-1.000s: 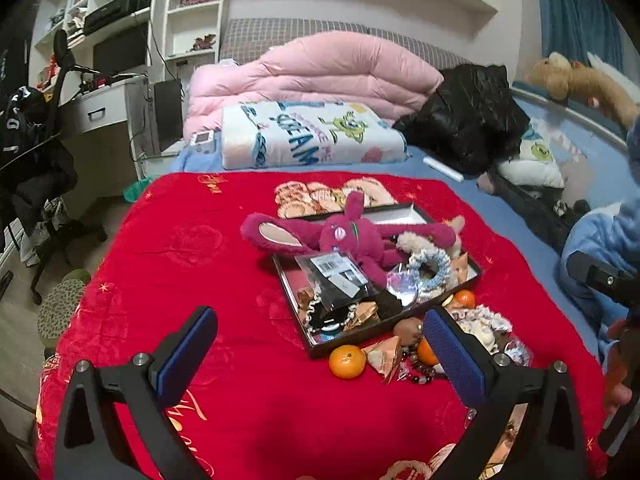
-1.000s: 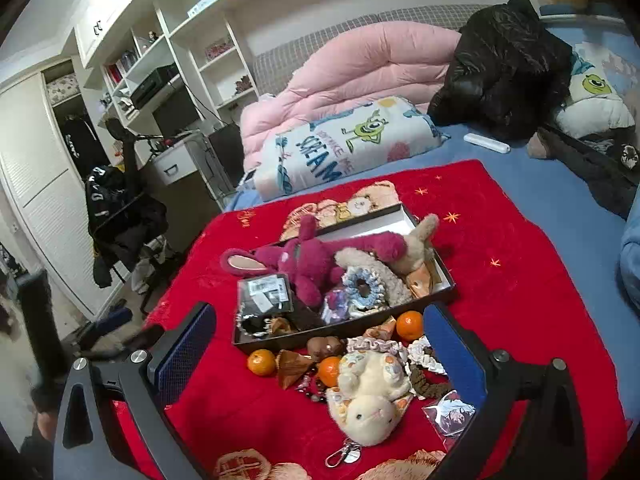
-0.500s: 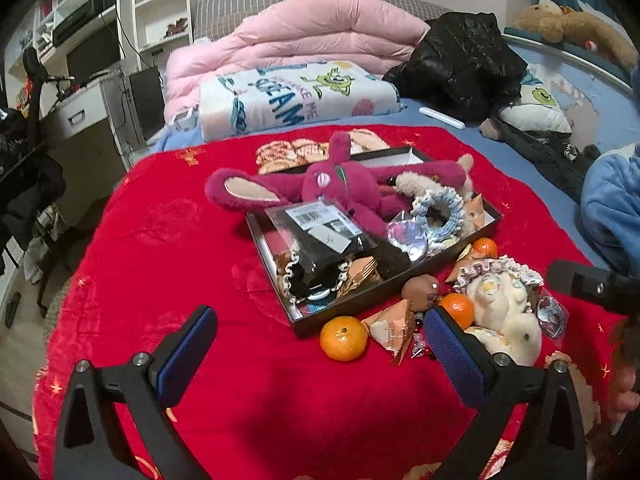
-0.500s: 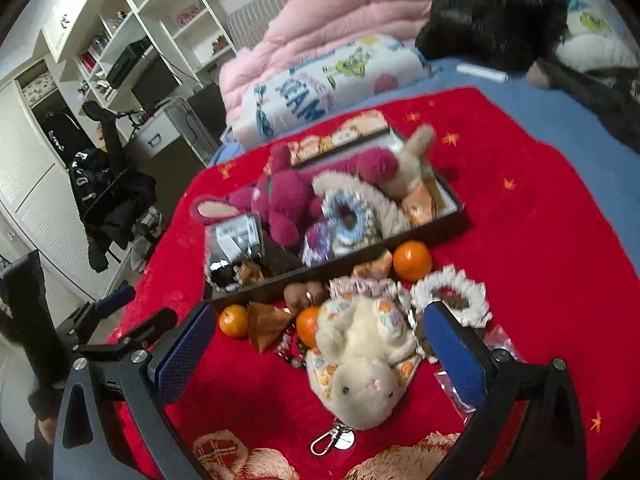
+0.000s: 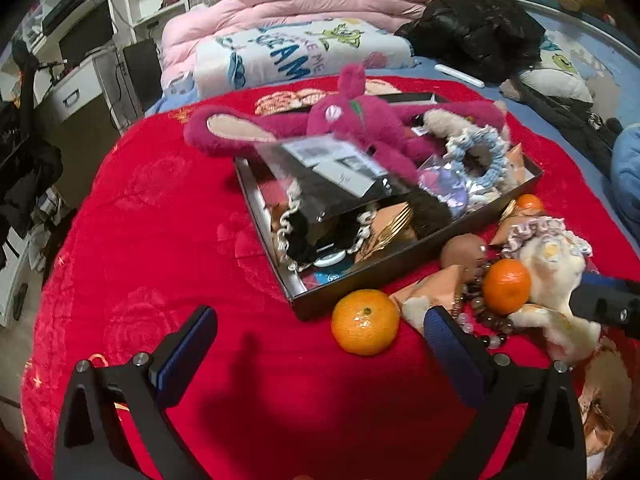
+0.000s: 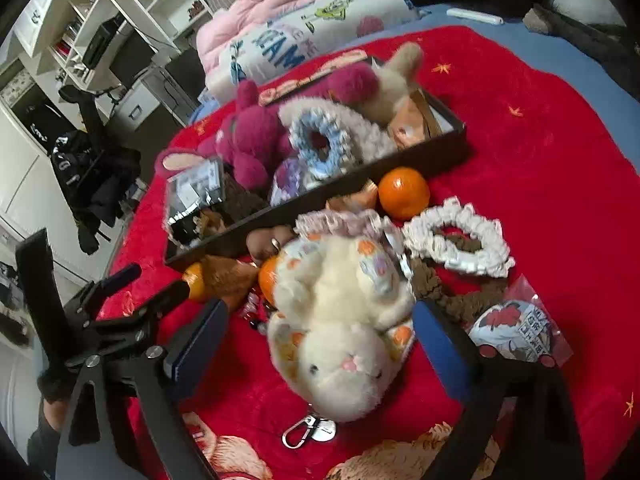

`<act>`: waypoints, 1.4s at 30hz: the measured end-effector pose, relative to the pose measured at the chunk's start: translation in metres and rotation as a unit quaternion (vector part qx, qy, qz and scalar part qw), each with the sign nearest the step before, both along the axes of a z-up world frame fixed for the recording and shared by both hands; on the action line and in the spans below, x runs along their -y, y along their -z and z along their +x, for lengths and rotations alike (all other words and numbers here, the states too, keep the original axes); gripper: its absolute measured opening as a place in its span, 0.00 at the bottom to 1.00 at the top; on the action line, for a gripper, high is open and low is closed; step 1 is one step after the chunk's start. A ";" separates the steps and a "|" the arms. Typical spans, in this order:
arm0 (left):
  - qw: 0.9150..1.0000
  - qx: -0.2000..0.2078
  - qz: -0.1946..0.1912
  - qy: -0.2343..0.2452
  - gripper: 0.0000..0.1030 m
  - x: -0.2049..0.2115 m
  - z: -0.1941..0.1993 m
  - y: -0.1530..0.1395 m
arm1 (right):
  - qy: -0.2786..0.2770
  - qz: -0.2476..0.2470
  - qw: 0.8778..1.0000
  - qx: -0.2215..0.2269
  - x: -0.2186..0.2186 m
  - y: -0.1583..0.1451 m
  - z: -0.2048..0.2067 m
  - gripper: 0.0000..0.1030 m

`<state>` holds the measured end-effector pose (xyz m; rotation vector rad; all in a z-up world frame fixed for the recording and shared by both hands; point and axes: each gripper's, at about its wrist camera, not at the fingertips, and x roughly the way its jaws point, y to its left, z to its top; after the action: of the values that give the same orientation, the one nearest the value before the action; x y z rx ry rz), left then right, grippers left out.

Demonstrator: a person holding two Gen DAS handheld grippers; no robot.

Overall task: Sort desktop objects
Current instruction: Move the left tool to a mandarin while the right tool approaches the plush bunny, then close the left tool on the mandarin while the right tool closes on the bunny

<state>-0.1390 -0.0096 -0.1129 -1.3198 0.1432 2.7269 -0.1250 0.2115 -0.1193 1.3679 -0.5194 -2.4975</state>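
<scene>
A white plush rabbit (image 6: 340, 320) with a metal keyring clip (image 6: 304, 434) lies on the red blanket (image 6: 540, 168), in front of a dark tray (image 6: 360, 176). My right gripper (image 6: 320, 332) hangs over it with a finger on each side. Its jaws are closing and the pads stand just off the fur. My left gripper (image 5: 318, 344) is open over bare blanket. A mandarin (image 5: 365, 322) sits just ahead of its right finger. The tray (image 5: 400, 256) holds a magenta plush rabbit (image 5: 360, 120), a blue scrunchie (image 5: 476, 152) and a black packet (image 5: 332, 176).
Two more mandarins (image 6: 404, 192) (image 5: 506, 286), a white scrunchie (image 6: 460, 240), a bead bracelet (image 5: 480, 320), a brown egg-shaped thing (image 5: 462, 250), folded wrappers and a sticker bag (image 6: 516, 328) crowd the blanket before the tray. Pillows and a pink quilt (image 5: 320, 0) lie behind. Bare blanket shows at left.
Both grippers have come down toward the blanket. The right one now straddles the white plush rabbit with its jaws a little narrower. The left one has neared the mandarin.
</scene>
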 end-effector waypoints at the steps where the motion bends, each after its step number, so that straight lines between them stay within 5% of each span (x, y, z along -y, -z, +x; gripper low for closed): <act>1: 1.000 0.003 0.002 -0.001 1.00 0.001 -0.001 0.002 | -0.001 0.000 1.000 0.006 0.001 0.003 -0.001 0.87; 17: 0.999 0.050 0.000 -0.003 1.00 -0.008 -0.011 0.035 | 0.008 0.034 0.999 0.036 0.007 0.027 -0.005 0.79; 22: 0.998 0.058 0.005 -0.003 0.99 -0.007 -0.013 0.036 | 0.013 0.040 0.998 0.038 0.004 0.026 -0.004 0.50; 33: 0.997 0.071 0.002 0.009 0.36 -0.017 -0.012 0.027 | 0.022 0.013 0.999 0.042 -0.002 0.020 -0.001 0.41; 42: 0.997 0.068 0.025 -0.001 0.35 -0.010 -0.014 0.022 | 0.017 0.010 1.000 0.016 0.003 0.000 0.003 0.40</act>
<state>-0.1531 0.0006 -0.1347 -1.4865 0.0606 2.6135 -0.1216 0.2085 -0.1197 1.4205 -0.5306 -2.5169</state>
